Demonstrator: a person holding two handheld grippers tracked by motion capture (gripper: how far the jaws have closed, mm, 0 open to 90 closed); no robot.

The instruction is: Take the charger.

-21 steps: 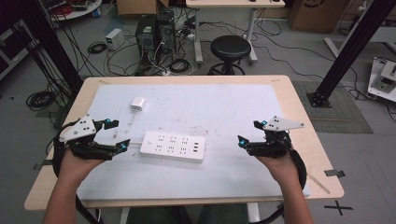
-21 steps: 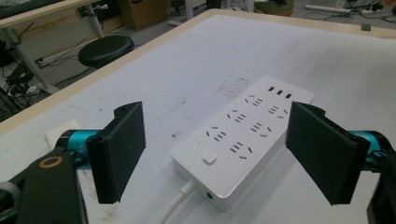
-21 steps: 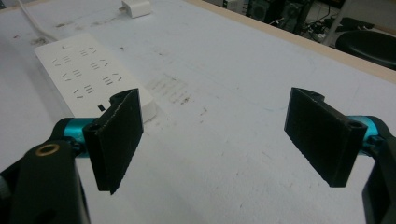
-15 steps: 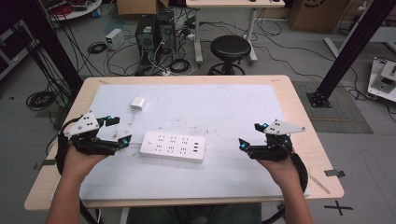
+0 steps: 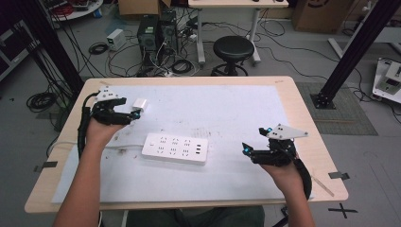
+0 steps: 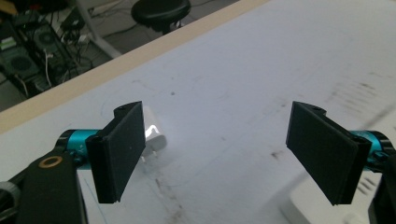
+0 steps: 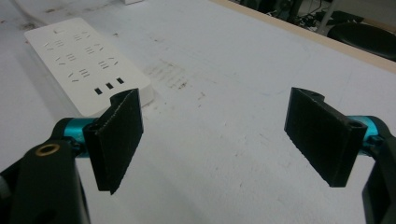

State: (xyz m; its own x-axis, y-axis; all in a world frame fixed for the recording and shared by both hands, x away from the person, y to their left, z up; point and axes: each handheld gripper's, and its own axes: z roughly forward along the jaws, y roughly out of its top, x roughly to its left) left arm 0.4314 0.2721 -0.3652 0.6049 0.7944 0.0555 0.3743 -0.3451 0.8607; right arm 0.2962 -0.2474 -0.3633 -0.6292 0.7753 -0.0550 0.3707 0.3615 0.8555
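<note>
A white power strip (image 5: 175, 148) lies flat in the middle of the table; its end also shows in the right gripper view (image 7: 88, 63). A small white plug adapter (image 5: 140, 104) sits at the back left, prongs visible in the left gripper view (image 6: 154, 135), partly behind the left jaw. My left gripper (image 5: 126, 114) is open and hovers just short of the adapter, not touching it. My right gripper (image 5: 250, 149) is open over bare table to the right of the strip, with nothing between its jaws.
The white sheet (image 5: 227, 109) covers most of the wooden table (image 5: 302, 113). The strip's cable (image 5: 120, 146) trails to the left. Beyond the far edge stand a black stool (image 5: 233, 48), computer towers (image 5: 158, 33) and floor cables.
My left gripper has moved away from me toward the back left, up to the plug adapter. My right gripper has shifted only slightly. The power strip stays put.
</note>
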